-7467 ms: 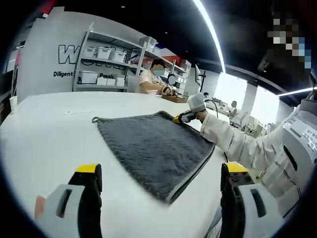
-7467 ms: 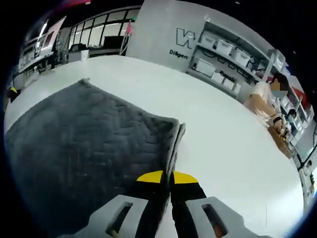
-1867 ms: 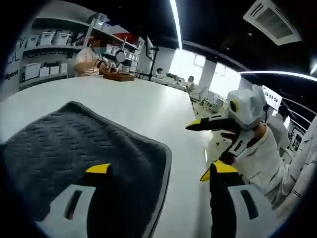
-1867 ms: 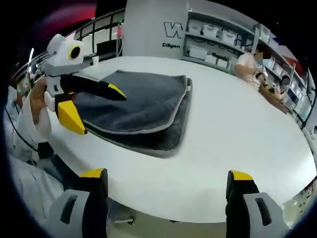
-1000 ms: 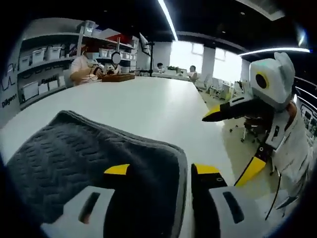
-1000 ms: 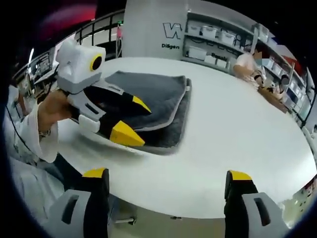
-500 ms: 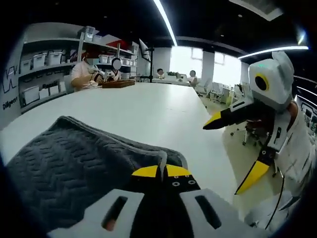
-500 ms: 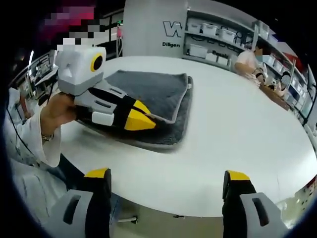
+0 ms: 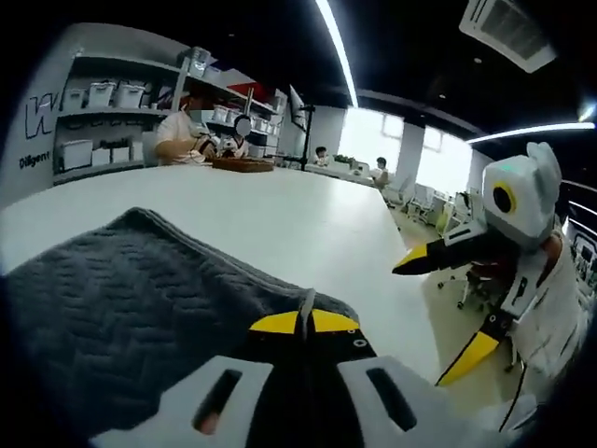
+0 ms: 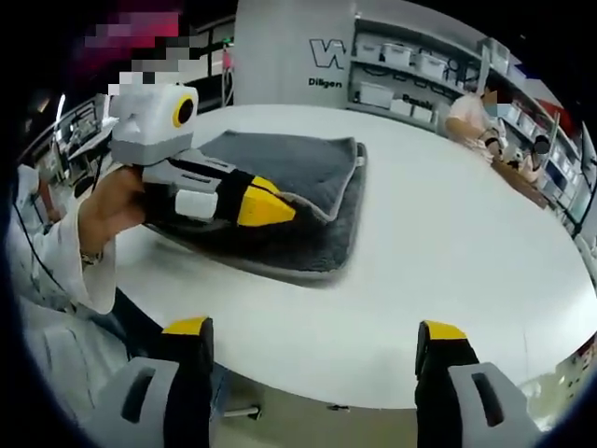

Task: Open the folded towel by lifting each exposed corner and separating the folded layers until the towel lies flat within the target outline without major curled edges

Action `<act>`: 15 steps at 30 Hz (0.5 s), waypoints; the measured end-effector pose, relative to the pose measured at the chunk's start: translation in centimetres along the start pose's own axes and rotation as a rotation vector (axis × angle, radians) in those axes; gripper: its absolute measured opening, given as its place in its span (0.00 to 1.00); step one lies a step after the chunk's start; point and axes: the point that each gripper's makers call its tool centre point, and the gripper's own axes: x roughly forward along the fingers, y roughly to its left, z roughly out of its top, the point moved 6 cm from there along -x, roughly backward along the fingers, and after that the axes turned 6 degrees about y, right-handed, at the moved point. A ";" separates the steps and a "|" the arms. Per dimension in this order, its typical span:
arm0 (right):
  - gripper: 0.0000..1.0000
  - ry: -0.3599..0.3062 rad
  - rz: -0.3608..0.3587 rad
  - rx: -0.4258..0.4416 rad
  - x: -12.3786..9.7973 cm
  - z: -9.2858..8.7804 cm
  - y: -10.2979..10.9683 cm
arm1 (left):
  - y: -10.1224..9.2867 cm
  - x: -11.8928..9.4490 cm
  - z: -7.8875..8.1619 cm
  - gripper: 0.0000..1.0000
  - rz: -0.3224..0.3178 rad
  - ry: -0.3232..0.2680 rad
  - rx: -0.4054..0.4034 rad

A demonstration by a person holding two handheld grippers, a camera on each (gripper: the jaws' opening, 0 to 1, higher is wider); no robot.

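A dark grey quilted towel [image 9: 131,299] lies folded on the white table [image 9: 308,215]. My left gripper [image 9: 303,323] is shut on the near corner of the towel's top layer, and that corner is raised a little off the layer below. In the right gripper view the towel [image 10: 308,177] sits left of centre, with the left gripper [image 10: 280,213] pinching its upper layer at the near edge. My right gripper [image 10: 315,341] stands open over the table's front edge, apart from the towel. It also shows at the right of the left gripper view, right gripper [image 9: 448,299], jaws spread.
Shelves with white bins [image 10: 410,70] stand beyond the table. People sit at the far side, one person [image 9: 187,140] by a wooden tray [image 9: 241,165]. Bare white tabletop [image 10: 466,243] stretches to the right of the towel. A hand and white sleeve [image 10: 84,233] hold the left gripper.
My left gripper has shut on the towel's top-layer corner and lifted it slightly. The right gripper, which held a far corner 7.5 s ago, is open and off the towel.
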 end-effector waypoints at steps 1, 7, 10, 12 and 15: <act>0.88 -0.002 -0.001 0.000 0.0 0.1 0.0 | 0.2 -0.2 0.0 0.01 0.001 -0.004 -0.005; 0.87 -0.003 0.000 -0.007 0.1 0.5 0.1 | 0.9 -1.5 0.6 0.01 0.029 -0.047 -0.015; 0.87 -0.003 0.002 -0.013 0.1 0.7 0.2 | 1.4 -2.1 0.8 0.01 0.043 -0.064 -0.028; 0.87 -0.002 0.004 -0.018 0.2 0.8 0.3 | 2.1 -2.6 1.0 0.01 0.052 -0.081 -0.044; 0.87 0.003 0.006 -0.026 0.3 0.9 0.4 | 2.9 -3.2 1.0 0.01 0.079 -0.092 -0.046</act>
